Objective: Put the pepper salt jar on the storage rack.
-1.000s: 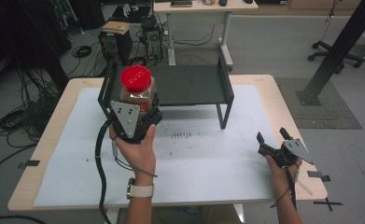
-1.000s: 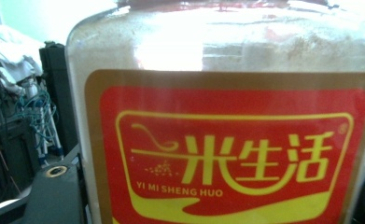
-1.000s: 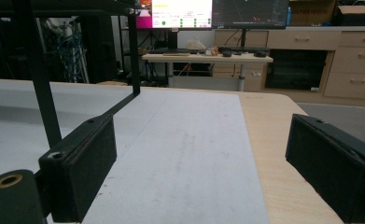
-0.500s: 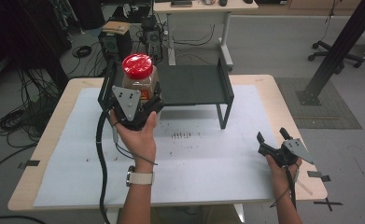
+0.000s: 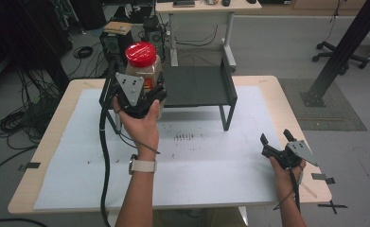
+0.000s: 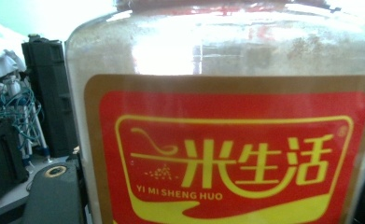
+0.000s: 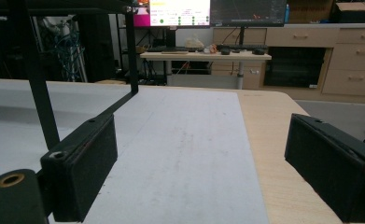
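Observation:
A clear jar (image 5: 147,71) with a red lid and a red-and-yellow label is held up above the left end of the black shelf (image 5: 199,85). My left gripper (image 5: 142,97) is shut on the jar. In the left gripper view the jar (image 6: 227,121) is very close, its label reading "YI MI SHENG HUO". My right gripper (image 5: 275,139) rests low over the table's right front part, open, with nothing between its jaws. In the right gripper view its pads (image 7: 84,163) stand wide apart over the white sheet (image 7: 180,154).
A white sheet (image 5: 197,165) covers most of the wooden table (image 5: 268,85). The black shelf stands on legs at the table's back middle, one leg (image 7: 35,79) near my right gripper. Cables, boxes and a second desk (image 5: 197,9) lie beyond the table.
My left gripper has lifted the jar up and carried it away from the person, toward the shelf. The right gripper has stayed where it was.

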